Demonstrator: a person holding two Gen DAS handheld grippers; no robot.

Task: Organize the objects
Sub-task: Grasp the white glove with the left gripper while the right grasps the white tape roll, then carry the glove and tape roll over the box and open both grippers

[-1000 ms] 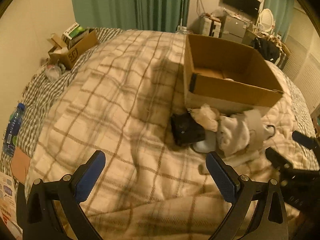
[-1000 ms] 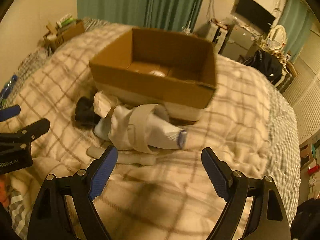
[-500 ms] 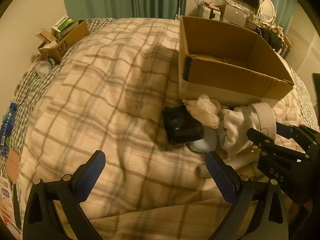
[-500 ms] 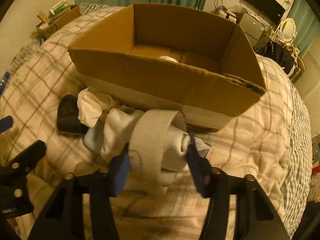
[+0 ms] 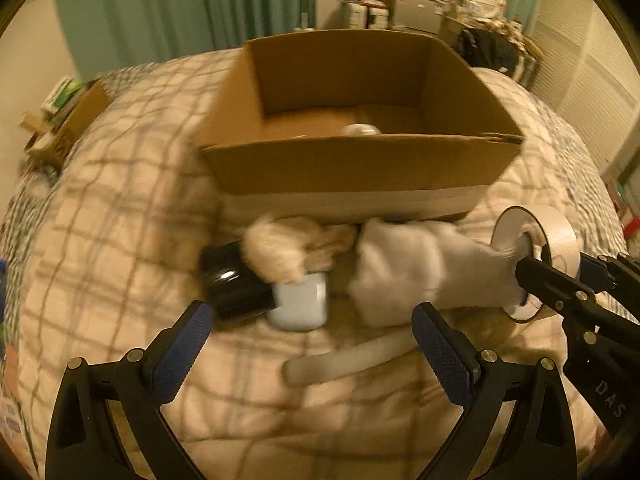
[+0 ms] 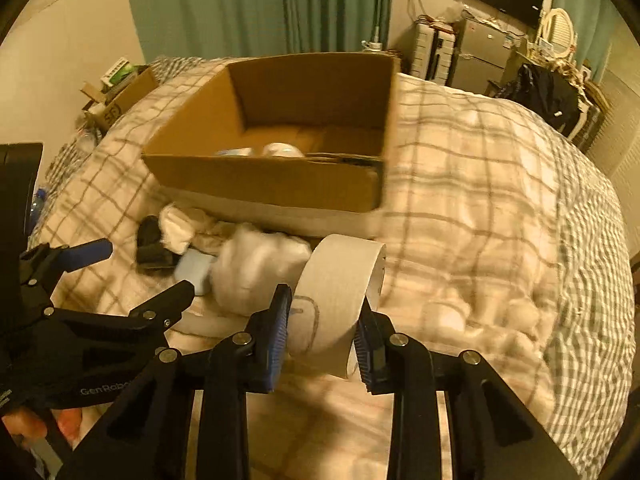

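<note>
My right gripper (image 6: 323, 330) is shut on a wide roll of beige tape (image 6: 338, 292) and holds it just above the bed, in front of the open cardboard box (image 6: 280, 184). The roll (image 5: 536, 240) and right gripper (image 5: 560, 280) also show in the left wrist view. My left gripper (image 5: 312, 344) is open and empty, close to a pile: a black object (image 5: 232, 284), a pale blue case (image 5: 300, 304), a white sock (image 5: 408, 268), a fluffy cream cloth (image 5: 280, 248) and a white tube (image 5: 344, 360). The box (image 5: 360, 168) holds a few small items.
The plaid blanket (image 6: 480, 216) covers the bed. A small box of clutter (image 6: 120, 96) sits at the far left bedside. A water bottle lies at the left edge. Furniture, a TV and dark clothes stand at the back right.
My right gripper closed on the tape roll and lifted it off the sock, pulling it right. My left gripper moved forward and right toward the pile.
</note>
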